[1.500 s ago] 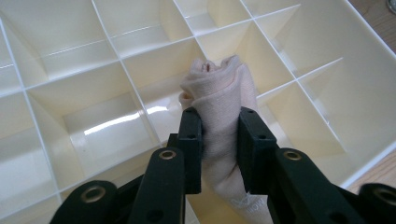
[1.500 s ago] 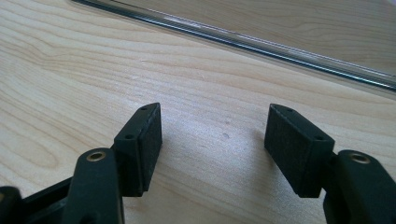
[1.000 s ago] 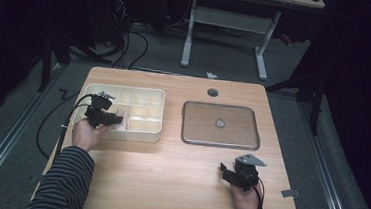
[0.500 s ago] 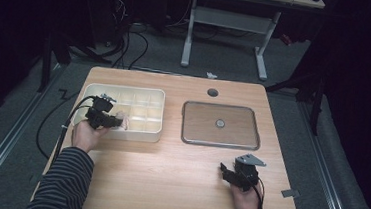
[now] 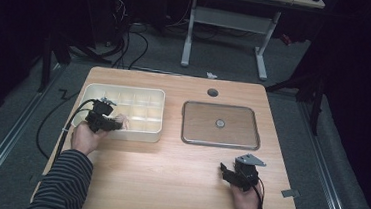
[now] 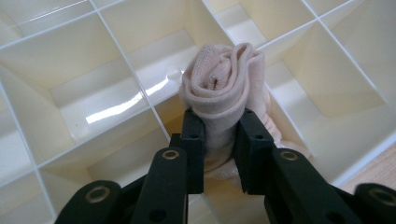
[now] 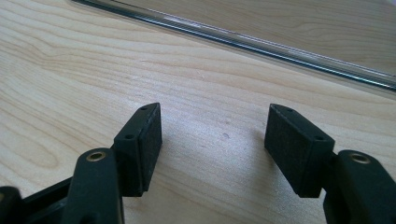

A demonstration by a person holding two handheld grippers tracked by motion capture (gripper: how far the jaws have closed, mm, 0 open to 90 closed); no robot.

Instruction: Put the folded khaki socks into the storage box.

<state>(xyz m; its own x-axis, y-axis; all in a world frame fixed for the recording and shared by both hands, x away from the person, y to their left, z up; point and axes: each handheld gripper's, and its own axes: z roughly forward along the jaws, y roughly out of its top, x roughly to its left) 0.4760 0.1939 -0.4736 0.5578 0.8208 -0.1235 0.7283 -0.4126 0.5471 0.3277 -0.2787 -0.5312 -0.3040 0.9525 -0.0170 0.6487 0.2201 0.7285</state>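
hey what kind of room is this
Probably a lab or workshop set up for recording: a wooden table on grey carpet, cables on the floor, and another desk frame behind in the dark.

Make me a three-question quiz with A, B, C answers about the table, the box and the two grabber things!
1. Where is the rolled sock?
A. in the left gripper's fingers, over the divided box
B. on the clear tray
C. on the floor

2. What colour is the sock?
A. blue
B. pale pink
C. green

3. How is the right gripper?
A. shut on a sock
B. open above bare table
C. shut on the tray

Answers: 1 A, the left gripper view shows the fingers pinching it above the compartments. 2 B, it looks pale pink there. 3 B, its fingers stand apart with wood between them.
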